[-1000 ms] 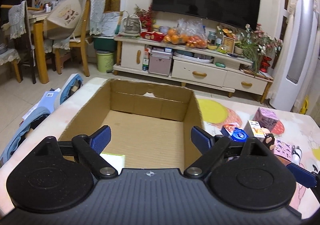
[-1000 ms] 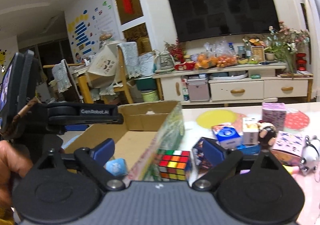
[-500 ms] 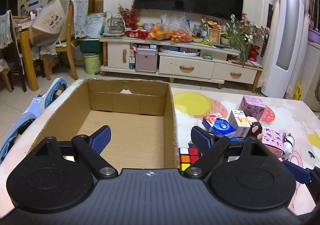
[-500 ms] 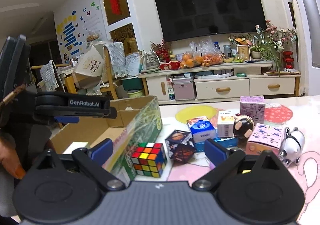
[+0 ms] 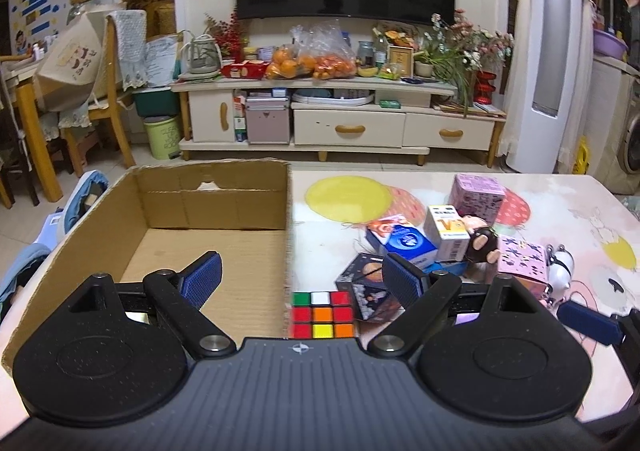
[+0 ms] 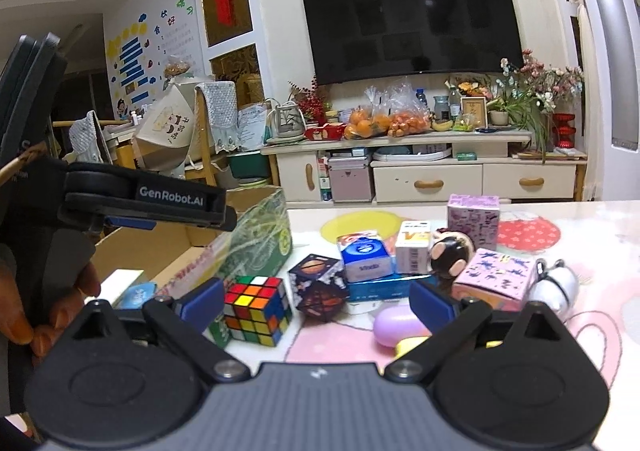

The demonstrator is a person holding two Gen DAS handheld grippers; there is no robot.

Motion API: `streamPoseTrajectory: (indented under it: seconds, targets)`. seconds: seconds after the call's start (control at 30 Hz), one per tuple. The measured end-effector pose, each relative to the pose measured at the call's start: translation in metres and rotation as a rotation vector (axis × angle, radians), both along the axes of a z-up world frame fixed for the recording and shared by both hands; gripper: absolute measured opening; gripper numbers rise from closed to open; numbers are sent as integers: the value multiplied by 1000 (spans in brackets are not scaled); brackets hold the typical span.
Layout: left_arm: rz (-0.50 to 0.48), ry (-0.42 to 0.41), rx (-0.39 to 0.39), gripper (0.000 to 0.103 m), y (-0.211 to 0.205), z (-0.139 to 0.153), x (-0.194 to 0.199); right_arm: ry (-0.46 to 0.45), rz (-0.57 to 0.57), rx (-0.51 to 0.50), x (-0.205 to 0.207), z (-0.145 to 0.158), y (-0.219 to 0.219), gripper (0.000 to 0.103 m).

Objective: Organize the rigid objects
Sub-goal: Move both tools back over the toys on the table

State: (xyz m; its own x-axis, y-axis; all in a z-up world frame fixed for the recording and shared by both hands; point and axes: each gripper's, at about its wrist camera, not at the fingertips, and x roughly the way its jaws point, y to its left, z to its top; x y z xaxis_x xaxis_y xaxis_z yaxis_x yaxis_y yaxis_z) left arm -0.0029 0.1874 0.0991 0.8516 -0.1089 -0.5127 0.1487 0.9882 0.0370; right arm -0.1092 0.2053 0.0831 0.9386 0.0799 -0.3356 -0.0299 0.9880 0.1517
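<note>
step: a pick is being lined up, it is judged | left gripper (image 5: 301,279) spread, nothing held | right gripper (image 6: 316,301) spread, nothing held | multicoloured plastic puzzle cube (image 6: 258,309) on table just beside brown cardboard box (image 5: 120,219) | next: jaws to be lowered around cube

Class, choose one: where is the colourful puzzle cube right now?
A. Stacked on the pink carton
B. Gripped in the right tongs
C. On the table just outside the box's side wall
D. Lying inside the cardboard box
C: the puzzle cube stands on the table against the outer wall of the cardboard box, with both tongs open and empty.
</note>
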Motion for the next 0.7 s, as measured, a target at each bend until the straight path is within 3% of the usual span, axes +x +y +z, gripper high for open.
streamPoseTrajectory:
  seconds: [0.7]
  targets:
    - [-189, 65, 75, 103, -17, -16, -16, 44, -275, 82, 2, -14, -111, 99]
